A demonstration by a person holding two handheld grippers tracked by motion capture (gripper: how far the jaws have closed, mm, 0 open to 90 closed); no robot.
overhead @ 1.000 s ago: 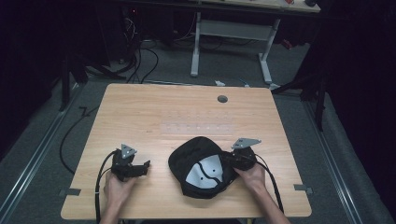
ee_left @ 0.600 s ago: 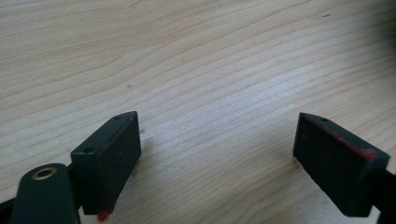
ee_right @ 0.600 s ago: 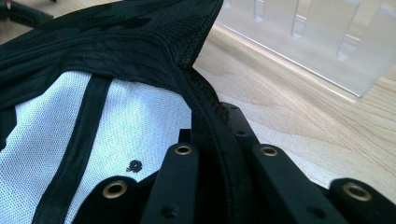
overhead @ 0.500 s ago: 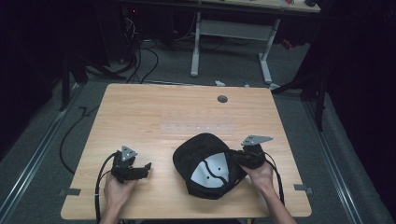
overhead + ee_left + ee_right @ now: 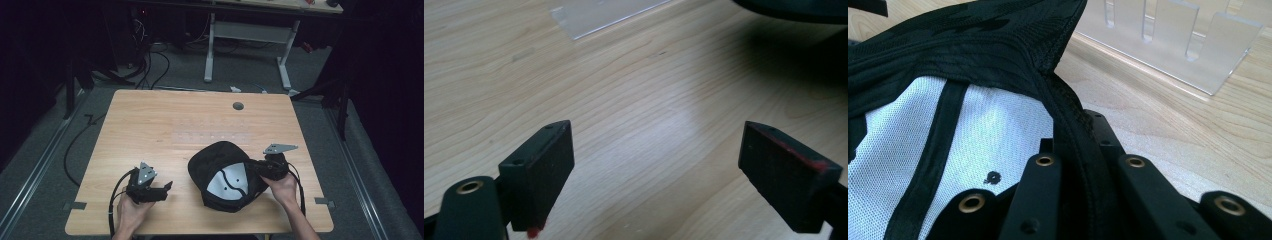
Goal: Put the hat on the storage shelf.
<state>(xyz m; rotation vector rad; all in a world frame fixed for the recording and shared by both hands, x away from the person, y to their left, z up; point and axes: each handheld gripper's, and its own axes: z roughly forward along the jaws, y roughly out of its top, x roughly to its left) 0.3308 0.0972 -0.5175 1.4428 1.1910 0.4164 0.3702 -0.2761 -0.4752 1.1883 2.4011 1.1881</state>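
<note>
A black cap (image 5: 226, 175) lies upside down on the wooden table (image 5: 165, 130), its white mesh lining (image 5: 227, 182) facing up. My right gripper (image 5: 260, 169) is shut on the cap's rim at its right side; in the right gripper view the black band of the cap (image 5: 1068, 115) runs between the closed jaws, with the white lining (image 5: 983, 135) to the left. My left gripper (image 5: 167, 189) hovers near the table's front left, open, with bare wood between its fingers (image 5: 541, 170). The cap's dark edge (image 5: 794, 10) sits at the top right of the left gripper view.
A clear acrylic slotted stand (image 5: 212, 130) rests at the table's middle; it appears behind the cap (image 5: 1173, 40) in the right gripper view. A round cable hole (image 5: 238, 106) is near the far edge. A white desk frame (image 5: 250, 45) stands beyond the table.
The right gripper has lifted and tipped the cap's rim, shifting the cap a little right. The left gripper has moved right, toward the cap.
</note>
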